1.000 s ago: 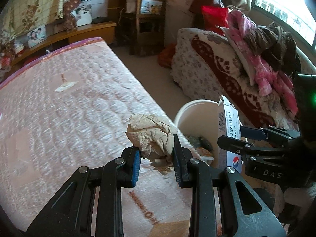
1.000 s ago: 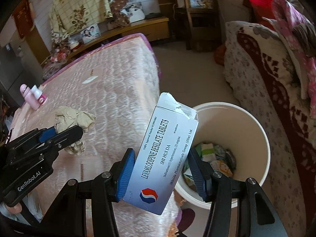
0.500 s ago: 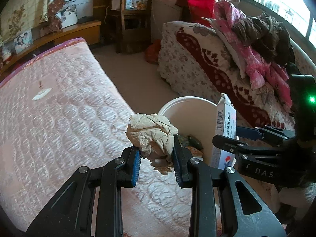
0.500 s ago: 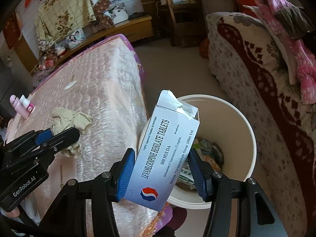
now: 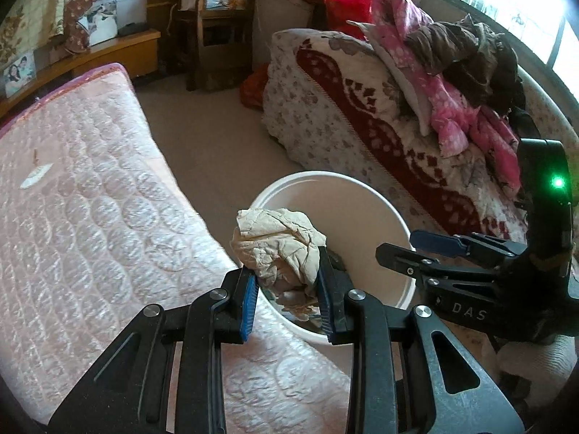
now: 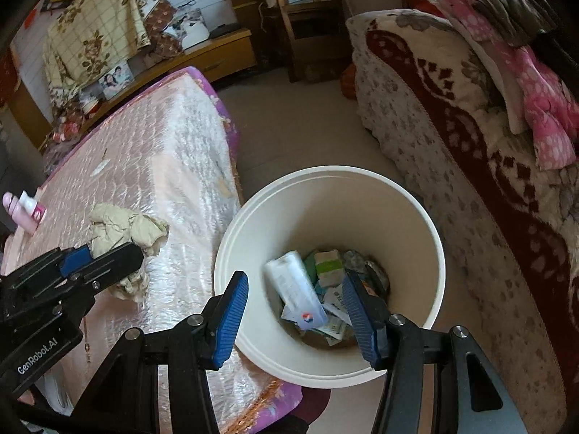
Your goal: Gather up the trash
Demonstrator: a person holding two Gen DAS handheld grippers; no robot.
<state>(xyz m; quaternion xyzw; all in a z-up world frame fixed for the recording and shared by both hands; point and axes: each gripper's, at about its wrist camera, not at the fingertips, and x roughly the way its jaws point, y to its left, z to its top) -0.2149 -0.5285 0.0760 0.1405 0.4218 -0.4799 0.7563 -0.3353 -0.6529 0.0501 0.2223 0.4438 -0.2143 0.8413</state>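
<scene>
My left gripper (image 5: pixel 287 298) is shut on a crumpled beige paper wad (image 5: pixel 278 244), held over the near rim of a white trash bin (image 5: pixel 365 195) beside the bed. It also shows in the right wrist view (image 6: pixel 105 258) with the wad (image 6: pixel 123 228). My right gripper (image 6: pixel 295 316) is open and empty above the bin (image 6: pixel 430 231). A white tablet box (image 6: pixel 295 293) lies blurred inside the bin on other litter. In the left wrist view the right gripper (image 5: pixel 416 244) reaches over the bin's right rim.
A pink quilted mattress (image 5: pixel 79 224) lies left of the bin. A blanket-covered sofa (image 6: pixel 470 152) with piled clothes (image 5: pixel 445 83) stands on the right. Two small pink bottles (image 6: pixel 23 211) stand on the mattress. A white scrap (image 5: pixel 34 177) lies farther up it. A wooden chair (image 5: pixel 217 25) stands at the back.
My right gripper has opened and the tablet box has dropped into the bin. My left gripper has carried the paper wad to the right, over the bin's rim.
</scene>
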